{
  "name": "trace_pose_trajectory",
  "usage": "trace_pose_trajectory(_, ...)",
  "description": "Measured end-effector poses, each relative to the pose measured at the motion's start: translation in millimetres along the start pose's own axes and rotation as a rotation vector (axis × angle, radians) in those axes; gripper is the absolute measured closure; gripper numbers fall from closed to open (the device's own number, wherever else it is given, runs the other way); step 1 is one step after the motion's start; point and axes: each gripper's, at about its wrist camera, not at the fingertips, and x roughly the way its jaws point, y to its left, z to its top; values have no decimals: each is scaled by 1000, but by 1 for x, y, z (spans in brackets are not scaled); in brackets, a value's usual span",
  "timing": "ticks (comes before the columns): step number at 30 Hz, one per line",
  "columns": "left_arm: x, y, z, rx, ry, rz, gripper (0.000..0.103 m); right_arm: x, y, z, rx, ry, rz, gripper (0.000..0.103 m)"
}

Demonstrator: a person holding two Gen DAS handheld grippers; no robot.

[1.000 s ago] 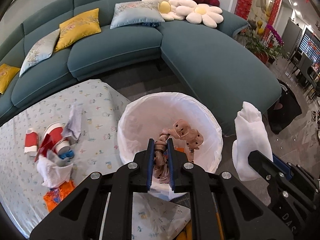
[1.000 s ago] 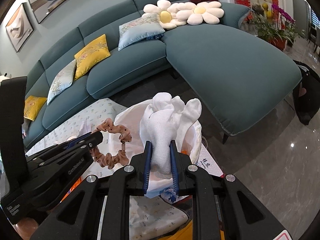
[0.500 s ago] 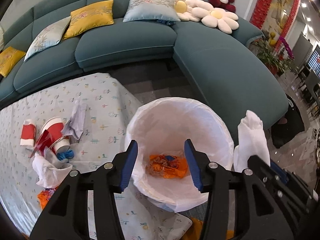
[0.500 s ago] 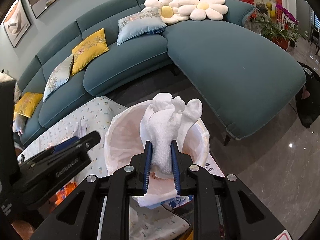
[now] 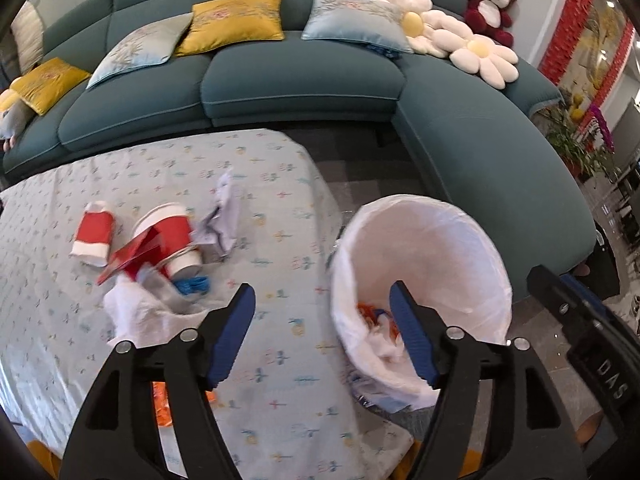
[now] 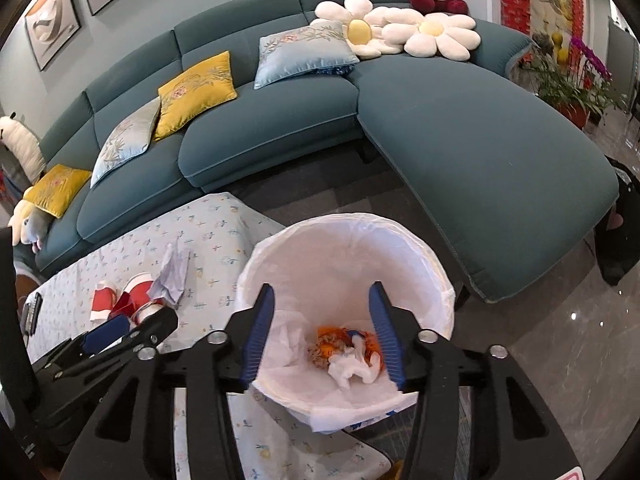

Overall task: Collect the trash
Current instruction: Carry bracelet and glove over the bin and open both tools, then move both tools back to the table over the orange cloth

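A bin lined with a white bag (image 5: 472, 240) (image 6: 280, 256) stands beside the table. Inside lie an orange wrapper (image 6: 340, 334), a white tissue (image 6: 352, 366) and a brownish scrunchie. My right gripper (image 6: 322, 340) is open and empty above the bin. My left gripper (image 5: 322, 332) is open and empty over the table's right edge, next to the bin. On the table lie two red paper cups (image 5: 94, 234) (image 5: 170, 236), red card, a crumpled pale paper (image 5: 224, 220), a white tissue (image 5: 140, 316), a blue scrap (image 5: 194, 285) and an orange wrapper (image 5: 162, 404).
The table has a pale flowered cloth (image 5: 280, 360). A teal corner sofa (image 5: 300, 76) with cushions curves behind it. Grey tiled floor (image 6: 560, 340) lies to the right of the bin. A dark bag (image 6: 620, 224) sits on the floor at far right.
The left gripper opened and dropped the scrunchie into the bin, then swung left toward the table. The right gripper opened and dropped the white tissue into the bin.
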Motion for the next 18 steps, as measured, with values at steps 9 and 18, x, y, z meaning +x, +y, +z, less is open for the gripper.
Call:
trace_pose_trajectory(9, -16, 51, -17, -88, 6, 41, 27, -16, 41, -9, -55, -9, 14, 44)
trace_pose_trajectory(18, -31, 110, -46, -171, 26, 96, 18, -24, 90, -39, -138, 31, 52, 42)
